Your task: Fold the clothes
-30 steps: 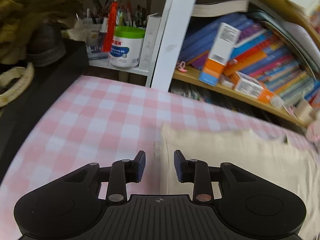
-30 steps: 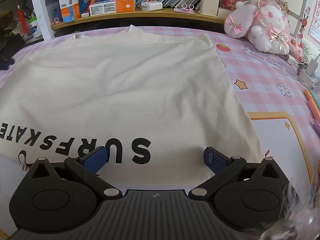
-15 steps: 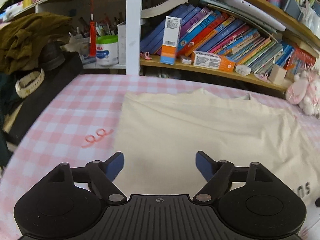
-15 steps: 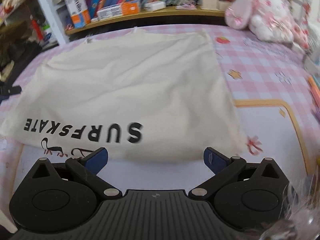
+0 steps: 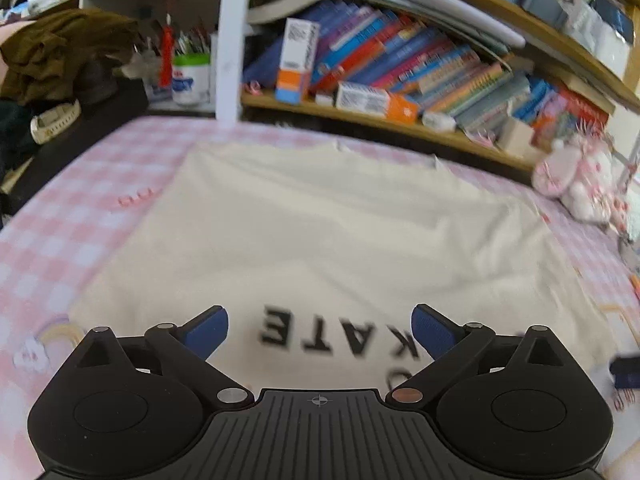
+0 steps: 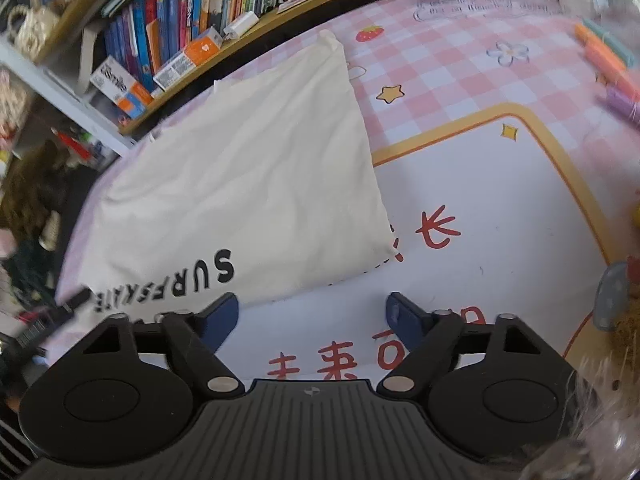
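Note:
A cream T-shirt (image 5: 320, 232) lies flat on the pink checked tablecloth (image 5: 80, 208), with black "SURFSKATE" lettering (image 6: 172, 284) along its near edge. My left gripper (image 5: 318, 314) hovers over that lettered edge. Its jaws are opening wide and nothing is between the blue pads (image 5: 206, 330). In the right wrist view the T-shirt (image 6: 248, 176) lies up and to the left. My right gripper (image 6: 312, 304) hangs over the white printed mat (image 6: 480, 200), just short of the shirt's near right corner (image 6: 380, 248). Its jaws are closing with nothing between them.
A wooden shelf of books (image 5: 400, 76) and boxes runs along the far side. A pink plush toy (image 5: 576, 184) sits at the far right. Dark clothes (image 5: 60, 52) and a white jar (image 5: 190, 80) are at the far left. Coloured pens (image 6: 608, 68) lie at the mat's right.
My left gripper swung right from the shirt's left edge to over the lettering, and its jaws spread wide. My right gripper pulled off the shirt, rolled, and its jaws narrowed.

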